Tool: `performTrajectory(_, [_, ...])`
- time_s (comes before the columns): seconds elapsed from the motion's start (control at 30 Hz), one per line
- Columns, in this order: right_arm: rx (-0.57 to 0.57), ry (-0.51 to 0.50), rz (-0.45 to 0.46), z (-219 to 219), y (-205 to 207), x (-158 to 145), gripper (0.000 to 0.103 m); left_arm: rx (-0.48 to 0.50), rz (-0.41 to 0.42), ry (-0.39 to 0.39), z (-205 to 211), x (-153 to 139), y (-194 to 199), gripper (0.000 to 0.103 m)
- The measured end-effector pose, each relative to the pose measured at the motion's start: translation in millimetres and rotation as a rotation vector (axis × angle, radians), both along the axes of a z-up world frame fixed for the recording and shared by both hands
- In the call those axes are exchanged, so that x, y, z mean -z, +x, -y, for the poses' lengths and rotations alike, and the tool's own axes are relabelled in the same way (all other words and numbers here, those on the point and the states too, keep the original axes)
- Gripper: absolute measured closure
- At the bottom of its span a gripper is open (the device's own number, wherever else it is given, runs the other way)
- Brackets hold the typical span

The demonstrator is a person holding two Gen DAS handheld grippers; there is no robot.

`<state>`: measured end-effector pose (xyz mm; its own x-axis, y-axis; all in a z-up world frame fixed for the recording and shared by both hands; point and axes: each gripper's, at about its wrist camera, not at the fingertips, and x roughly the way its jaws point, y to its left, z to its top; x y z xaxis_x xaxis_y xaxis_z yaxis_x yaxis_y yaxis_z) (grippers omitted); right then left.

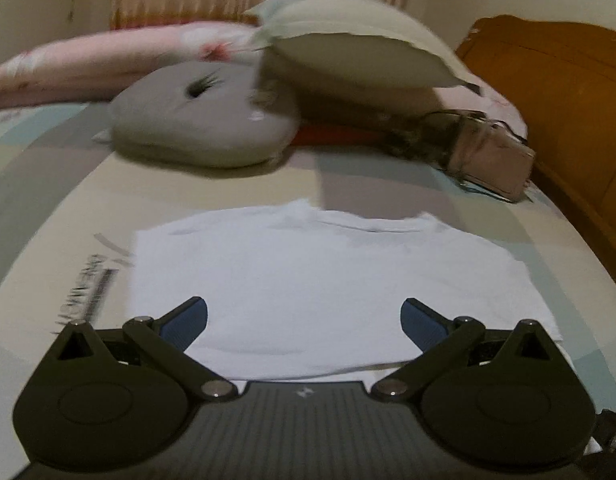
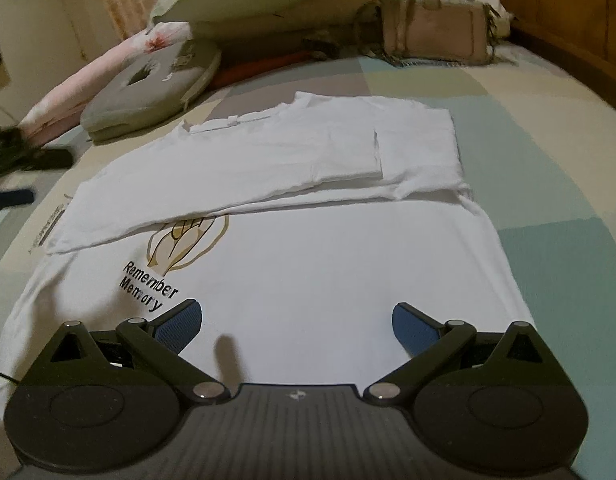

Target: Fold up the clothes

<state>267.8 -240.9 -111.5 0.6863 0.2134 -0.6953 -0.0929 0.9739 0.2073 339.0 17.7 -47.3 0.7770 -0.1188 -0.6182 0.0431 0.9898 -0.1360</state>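
A white T-shirt (image 2: pixel 291 264) lies flat on the bed (image 2: pixel 548 184), near its middle. One side, sleeve included, is folded over the body, and the fold half covers a printed picture of a hand above the words "Remember Memory" (image 2: pixel 149 287). In the left wrist view the shirt (image 1: pixel 320 280) shows only plain white cloth.

The right gripper (image 2: pixel 296 326) hangs over the near part of the shirt with its blue-padded fingers (image 2: pixel 179 328) spread wide, gripping nothing. The left gripper (image 1: pixel 303 322) hangs over the shirt's near edge, its fingers (image 1: pixel 187 322) equally wide apart and empty.

Toward the head of the bed lie a grey round cushion (image 2: pixel 155 88), a pink flowered pillow (image 2: pixel 87 80), a pale pillow (image 1: pixel 348 40) and a pinkish handbag (image 2: pixel 436 32). A brown wooden headboard (image 1: pixel 556 92) runs along that end. The sheet has pale green, cream and grey blocks.
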Motion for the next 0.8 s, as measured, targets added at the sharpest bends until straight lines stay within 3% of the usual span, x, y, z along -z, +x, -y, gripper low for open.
performTrajectory(0.23, [-0.058, -0.059, 0.106, 3, -15, -9, 0.000, 0.073, 0.006, 0.265, 49, 55, -9, 0.001])
performTrajectory(0.33, [-0.026, -0.068, 0.174, 11, -12, -19, 0.000, 0.101, 0.070, 0.355, 49, 54, -17, 0.001])
performTrajectory(0.43, [0.019, -0.067, 0.170, 20, 8, -27, 0.000, 0.081, 0.048, 0.304, 38, 51, -15, 0.001])
performTrajectory(0.63, [-0.022, -0.085, 0.173, 28, 72, -28, 0.000, 0.084, 0.047, 0.203, 25, 44, -10, 0.001])
performTrajectory(0.8, [-0.049, -0.068, 0.112, 36, 78, -11, 0.000, 0.071, 0.043, 0.119, 14, 39, -8, 0.001])
